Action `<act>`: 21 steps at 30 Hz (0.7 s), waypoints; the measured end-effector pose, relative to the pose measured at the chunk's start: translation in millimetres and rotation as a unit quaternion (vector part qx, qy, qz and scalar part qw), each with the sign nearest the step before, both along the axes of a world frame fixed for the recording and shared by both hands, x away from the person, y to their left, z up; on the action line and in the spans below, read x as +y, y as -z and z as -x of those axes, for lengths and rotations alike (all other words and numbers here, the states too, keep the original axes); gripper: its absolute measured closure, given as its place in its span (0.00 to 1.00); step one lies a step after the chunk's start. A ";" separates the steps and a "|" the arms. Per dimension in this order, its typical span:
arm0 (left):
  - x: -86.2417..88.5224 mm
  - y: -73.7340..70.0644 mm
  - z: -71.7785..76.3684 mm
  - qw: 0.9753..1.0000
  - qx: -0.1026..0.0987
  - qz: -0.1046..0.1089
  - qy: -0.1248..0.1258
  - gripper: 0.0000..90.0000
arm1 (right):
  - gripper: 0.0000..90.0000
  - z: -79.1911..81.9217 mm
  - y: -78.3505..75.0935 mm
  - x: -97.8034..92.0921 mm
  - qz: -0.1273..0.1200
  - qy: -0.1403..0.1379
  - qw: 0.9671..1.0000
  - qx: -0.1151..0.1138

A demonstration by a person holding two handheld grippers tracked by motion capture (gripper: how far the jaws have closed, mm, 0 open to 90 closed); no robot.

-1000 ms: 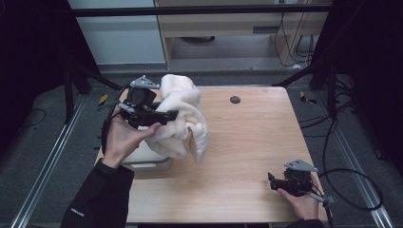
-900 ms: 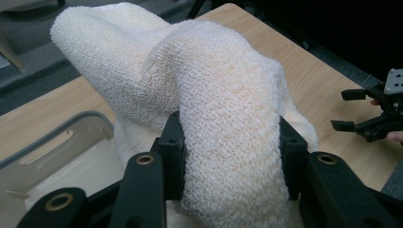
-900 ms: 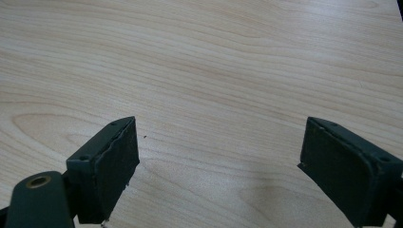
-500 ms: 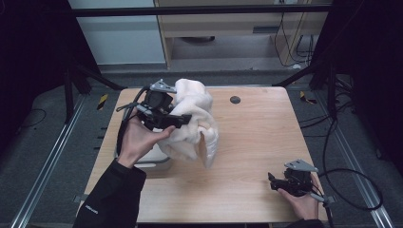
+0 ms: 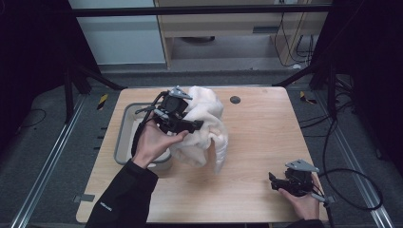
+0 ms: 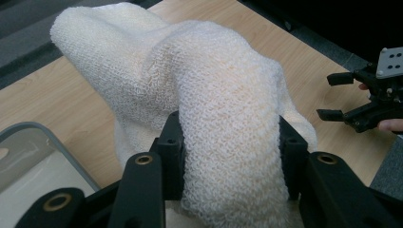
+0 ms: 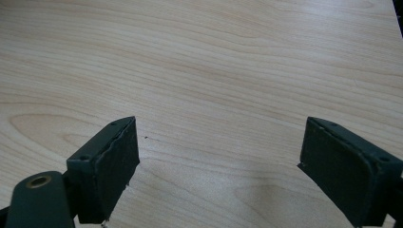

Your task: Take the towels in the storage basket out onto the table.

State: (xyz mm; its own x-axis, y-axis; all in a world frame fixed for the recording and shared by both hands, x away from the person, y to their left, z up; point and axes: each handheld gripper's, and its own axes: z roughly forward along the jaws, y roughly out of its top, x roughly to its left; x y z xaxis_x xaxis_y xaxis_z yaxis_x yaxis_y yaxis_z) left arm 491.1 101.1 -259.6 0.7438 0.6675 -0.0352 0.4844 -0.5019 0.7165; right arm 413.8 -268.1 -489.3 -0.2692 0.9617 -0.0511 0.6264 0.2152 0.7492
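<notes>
A cream knitted garment (image 5: 204, 128) hangs in a bunch above the wooden table (image 5: 266, 142), lifted by my left gripper (image 5: 192, 126). Seen from the left gripper view, a thick fold of the knit (image 6: 223, 118) is clamped between the two black jaws, and the gripper (image 6: 228, 166) is shut on it. Near the table's front right corner my right gripper (image 5: 275, 183) rests low in a hand, open. The right gripper view has its jaws wide apart over bare wood, the gripper (image 7: 218, 166) holding nothing.
A grey bin (image 5: 122, 135) with a pale lining stands at the table's left side, just beside the hanging knit. A small dark round hole (image 5: 235, 99) sits near the far edge. Dark frame posts flank the table.
My left gripper has carried the knitted garment to the right, away from the grey bin and out over the table. The right gripper has stayed put.
</notes>
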 end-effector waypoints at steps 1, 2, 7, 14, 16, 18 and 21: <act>-1.7 1.1 -0.6 1.000 0.001 -0.002 0.001 0.63 | 0.14 -0.1 0.1 0.0 0.000 0.001 1.000 0.000; -5.0 3.4 -1.5 1.000 0.001 -0.001 0.002 0.63 | 0.14 0.0 0.1 -0.1 0.000 0.001 1.000 0.000; -14.6 10.4 -4.3 1.000 0.005 -0.007 0.009 0.63 | 0.14 0.3 0.1 -0.4 -0.002 0.004 1.000 0.001; -27.9 22.5 -9.4 1.000 0.011 -0.009 0.017 0.63 | 0.14 0.2 0.2 -1.1 -0.003 0.004 1.000 0.000; -31.1 26.7 -11.3 1.000 0.012 -0.010 0.018 0.63 | 0.14 0.2 0.1 -1.6 -0.003 0.004 1.000 0.000; -34.2 31.2 -13.4 1.000 0.018 -0.011 0.020 0.63 | 0.14 0.3 0.0 -1.7 -0.004 0.004 1.000 0.000; -36.6 35.3 -15.6 0.999 0.022 -0.013 0.021 0.63 | 0.14 0.4 0.0 -1.7 -0.003 0.004 1.000 0.000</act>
State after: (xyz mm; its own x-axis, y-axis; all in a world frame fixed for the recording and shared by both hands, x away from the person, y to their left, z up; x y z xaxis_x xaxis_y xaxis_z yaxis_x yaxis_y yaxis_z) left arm 506.6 64.6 -294.9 0.7698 0.6362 -0.0515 0.4931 -0.5415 0.6809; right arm 413.4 -269.8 -489.3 -0.2610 0.9643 -0.0441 0.6289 0.2046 0.7501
